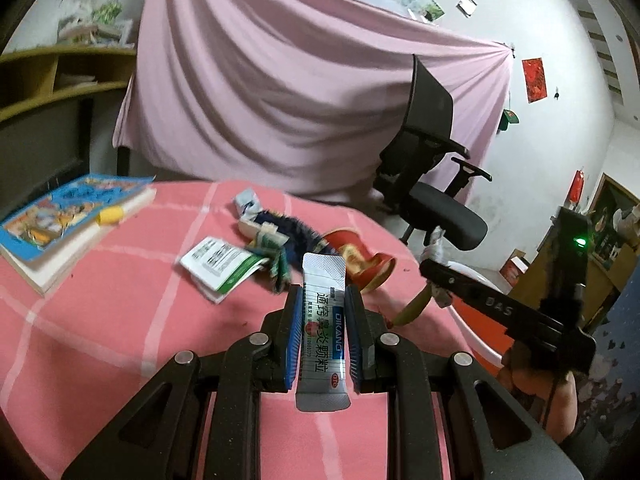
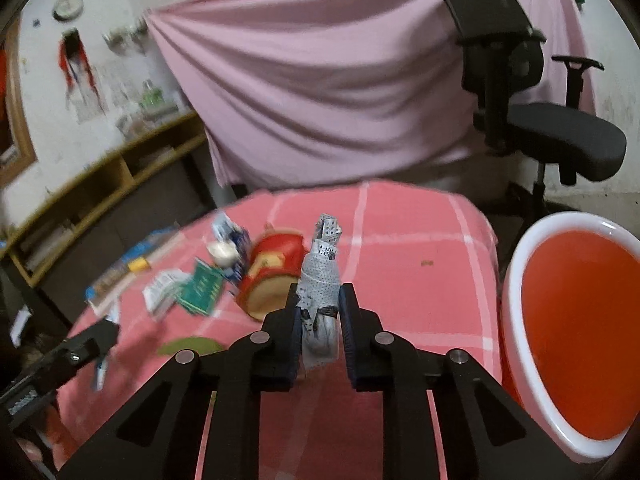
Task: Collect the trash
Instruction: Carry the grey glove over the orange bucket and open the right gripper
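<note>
— Grippers both point forward and slightly down over the pink checked tablecloth (image 1: 100,312). What has the left gripper (image 1: 322,300) got?

— Its blue-padded jaws are nearly closed on a flat, glossy white sachet (image 1: 323,332) printed with blue lettering, standing upright between the pads, crimped ends above and below them.

— And the right gripper (image 2: 320,304)?

— Clamped on a crumpled silver-grey wrapper (image 2: 320,280), dotted in texture, twisted and sticking up past the fingertips. In the left view it reaches in from the right side, a scrap of that wrapper at its tip.

— Where's the other trash?

— On the cloth ahead: a crushed red paper cup (image 2: 272,272) on its side, a green-and-white leaflet (image 1: 218,266), blue-and-white packaging (image 1: 250,208), all close together. A colourful book (image 1: 68,220) lies further left.

— The bin?

— A round red bin with a white rim (image 2: 516,264) sits just beside the table's right edge
</note>
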Motion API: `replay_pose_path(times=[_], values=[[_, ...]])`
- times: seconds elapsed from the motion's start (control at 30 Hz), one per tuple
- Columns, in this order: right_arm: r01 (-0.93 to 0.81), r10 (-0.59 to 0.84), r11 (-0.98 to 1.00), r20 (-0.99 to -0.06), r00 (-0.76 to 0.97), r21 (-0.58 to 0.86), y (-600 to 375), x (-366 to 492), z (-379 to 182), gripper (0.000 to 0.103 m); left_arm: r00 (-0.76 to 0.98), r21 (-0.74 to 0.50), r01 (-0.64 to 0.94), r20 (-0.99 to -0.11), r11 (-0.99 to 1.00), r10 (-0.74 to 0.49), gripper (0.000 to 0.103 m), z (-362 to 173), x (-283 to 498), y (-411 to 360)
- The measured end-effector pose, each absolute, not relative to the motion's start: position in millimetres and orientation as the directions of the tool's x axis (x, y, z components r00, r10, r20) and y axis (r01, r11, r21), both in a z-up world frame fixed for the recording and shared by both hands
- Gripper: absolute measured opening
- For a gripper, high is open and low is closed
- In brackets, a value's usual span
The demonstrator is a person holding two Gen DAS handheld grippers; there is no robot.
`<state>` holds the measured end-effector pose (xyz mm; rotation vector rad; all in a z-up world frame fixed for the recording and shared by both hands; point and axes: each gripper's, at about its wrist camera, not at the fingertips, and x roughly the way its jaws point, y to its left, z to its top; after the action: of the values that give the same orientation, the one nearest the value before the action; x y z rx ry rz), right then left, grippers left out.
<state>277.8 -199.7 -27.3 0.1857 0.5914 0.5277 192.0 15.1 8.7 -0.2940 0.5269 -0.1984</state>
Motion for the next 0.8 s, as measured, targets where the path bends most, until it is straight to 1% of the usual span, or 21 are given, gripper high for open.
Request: replay_pose_path(times=[0.03,0.07,0.17,0.27,0.33,0.4,0.5,0.6,0.8], values=[[-0.432,0.548,0.835,-0.431,0.717,0.342,-207.9,273.1,-24.1,0.016,0.85,-0.317,0.117,-0.459,0.941,-0.26,0.017,11.6,191.5,8.3],[-0.438,0.561,0.823,-0.399,0.725,0.363,-213.3,270.8,-21.8,0.016,0.851,-0.313,0.122,-0.455,0.942,-0.261,0.017,14.4,192.3,3.3],[-0.444,0.606,0.777,-0.337,0.721,0.447,-231.9,270.3,-22.1,0.017,0.853,-0.303,0.14,-0.446,0.943,-0.27,0.017,21.2,192.9,-14.6],[-0.411,0.622,0.748,-0.336,0.707,0.52,-246.3,276.5,-26.9,0.017,0.838,-0.275,0.164,-0.467,0.947,-0.281,0.017,21.2,199.0,-34.9],[-0.391,0.617,0.747,-0.342,0.709,0.537,-253.2,278.0,-28.7,0.018,0.829,-0.25,0.174,-0.485,0.952,-0.279,0.017,17.8,202.6,-46.9],[-0.384,0.594,0.77,-0.355,0.722,0.509,-256.7,277.2,-25.5,0.018,0.819,-0.24,0.184,-0.499,0.953,-0.284,0.017,14.8,205.7,-56.6],[-0.388,0.549,0.817,-0.37,0.749,0.427,-257.5,269.9,-21.2,0.018,0.803,-0.234,0.196,-0.519,0.952,-0.293,0.017,10.4,212.8,-67.6],[-0.392,0.524,0.84,-0.377,0.764,0.374,-260.2,264.5,-21.1,0.018,0.763,-0.199,0.177,-0.59,0.964,-0.262,0.017,-0.6,228.9,-82.5],[-0.371,0.522,0.837,-0.385,0.761,0.403,-275.3,267.1,-27.4,0.018,0.662,-0.135,0.154,-0.722,0.979,-0.203,0.017,-30.1,256.4,-104.1]])
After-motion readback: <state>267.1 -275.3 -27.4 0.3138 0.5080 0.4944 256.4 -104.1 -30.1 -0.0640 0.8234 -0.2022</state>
